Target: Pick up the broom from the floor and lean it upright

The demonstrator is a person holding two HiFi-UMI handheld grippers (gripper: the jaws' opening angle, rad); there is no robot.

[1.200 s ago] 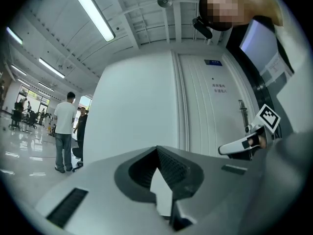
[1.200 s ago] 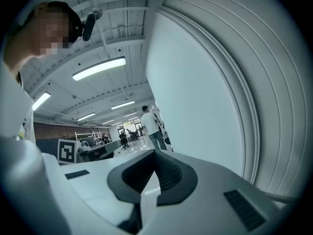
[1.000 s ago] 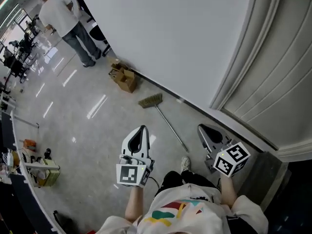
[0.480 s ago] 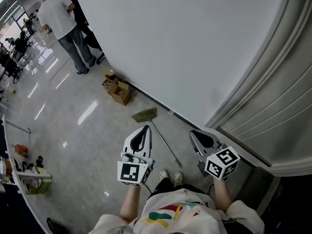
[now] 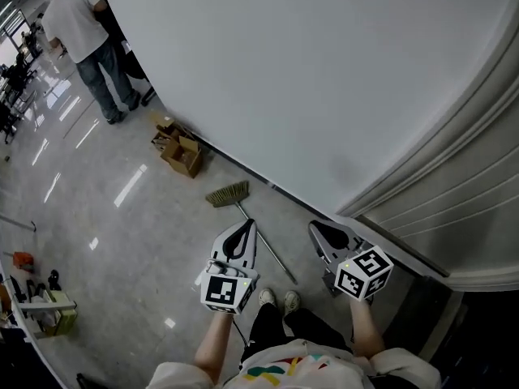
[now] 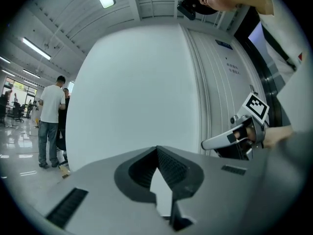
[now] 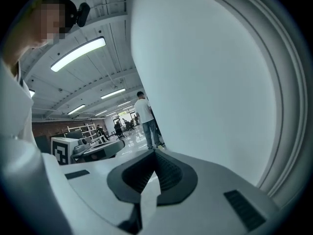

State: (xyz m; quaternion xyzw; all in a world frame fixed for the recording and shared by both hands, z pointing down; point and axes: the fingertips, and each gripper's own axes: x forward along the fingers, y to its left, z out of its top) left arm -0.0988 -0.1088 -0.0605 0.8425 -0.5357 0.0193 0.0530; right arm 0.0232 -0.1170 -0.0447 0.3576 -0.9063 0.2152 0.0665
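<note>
Left fingers are pressed together with nothing between them; right fingers are likewise closed and empty. Both hang above the floor, clear of the broom. It lies flat between them, brush at 11 o'clock, handle running toward 5 o'clock, ending near the person's shoes. Boxes sit by the wall at 10 o'clock.

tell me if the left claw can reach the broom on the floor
Probably yes: nothing lies across the grey-handled, tan-bristled broom, and the left claw is just beside its handle in the head view. Its jaws are together, so it must open and lower first.
</note>
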